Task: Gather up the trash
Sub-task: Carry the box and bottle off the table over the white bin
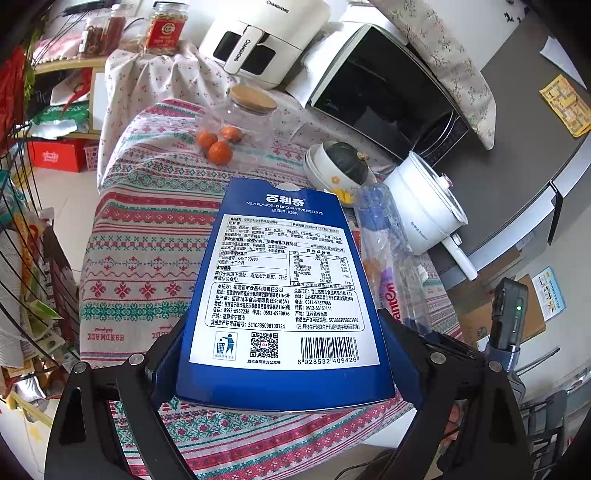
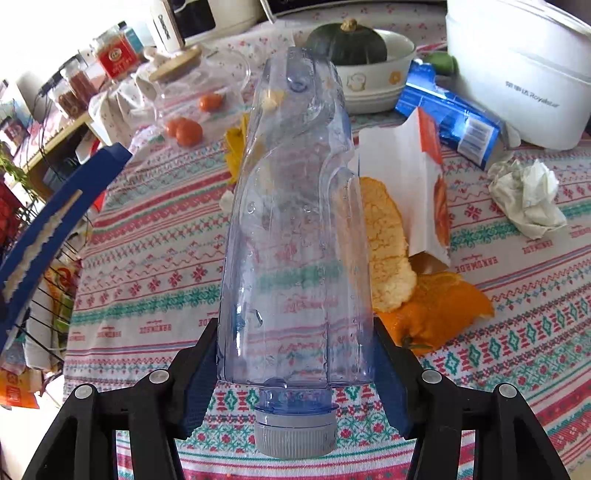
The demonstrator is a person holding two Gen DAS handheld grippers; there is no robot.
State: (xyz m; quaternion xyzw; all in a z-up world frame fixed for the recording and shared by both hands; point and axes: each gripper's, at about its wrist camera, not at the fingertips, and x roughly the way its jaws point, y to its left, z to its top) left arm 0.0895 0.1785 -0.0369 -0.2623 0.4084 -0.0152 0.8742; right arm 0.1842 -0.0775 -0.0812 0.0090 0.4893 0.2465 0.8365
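Table (image 1: 147, 236) ahead of and below both grippers, covered by a patterned cloth in red, green and white bands. Beyond it: white air fryer (image 1: 266, 33), black-fronted microwave (image 1: 388, 96); grey cabinet surface (image 1: 517, 155) to the right. Pale tiled floor (image 1: 62, 192) and black wire rack (image 1: 26, 229) to the left; bright daylight

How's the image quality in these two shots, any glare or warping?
Left wrist view: sharp print on the blue biscuit box, fisheye bending at the edges. Right wrist view: blown-out glare top left, plastic bottle clear, tablecloth curved.
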